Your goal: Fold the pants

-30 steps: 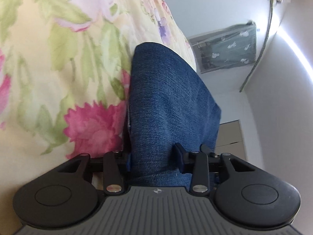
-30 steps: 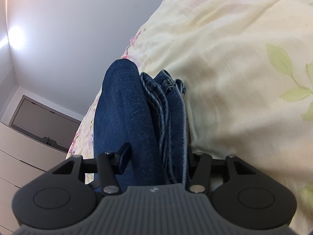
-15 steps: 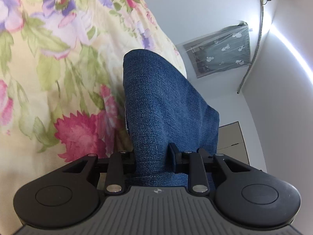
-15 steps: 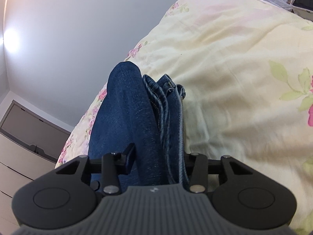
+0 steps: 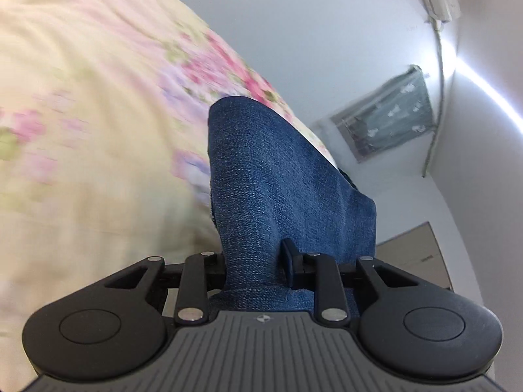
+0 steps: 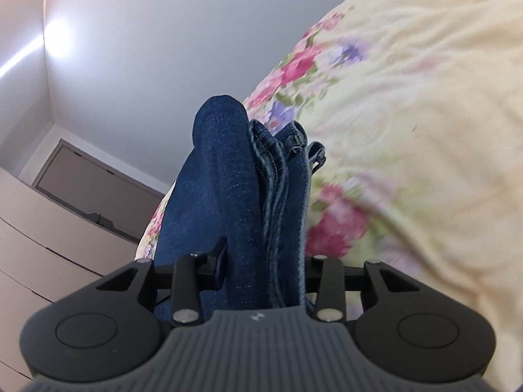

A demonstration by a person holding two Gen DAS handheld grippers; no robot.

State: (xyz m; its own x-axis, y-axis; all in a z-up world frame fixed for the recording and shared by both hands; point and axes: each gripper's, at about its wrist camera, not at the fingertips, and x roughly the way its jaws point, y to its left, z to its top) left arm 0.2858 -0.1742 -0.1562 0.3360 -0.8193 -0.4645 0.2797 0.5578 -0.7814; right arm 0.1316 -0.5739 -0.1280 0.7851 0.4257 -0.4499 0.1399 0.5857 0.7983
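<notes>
Dark blue denim pants (image 5: 278, 189) fill the middle of the left wrist view, folded in a thick bundle lifted off the bed. My left gripper (image 5: 253, 263) is shut on the folded fabric. In the right wrist view the pants (image 6: 228, 196) show several stacked layers, with the waistband and a belt loop (image 6: 313, 153) at the right. My right gripper (image 6: 264, 263) is shut on those layers.
A pale yellow bedspread with pink and purple flowers (image 5: 81, 130) lies beside and under the pants and also shows in the right wrist view (image 6: 425, 130). White walls, a covered window (image 5: 389, 114) and a white drawer unit (image 6: 49, 228) stand beyond the bed.
Both grippers have moved across the bed with the pants still gripped. The bedspread pattern has slid past and is blurred. More wall and room show now.
</notes>
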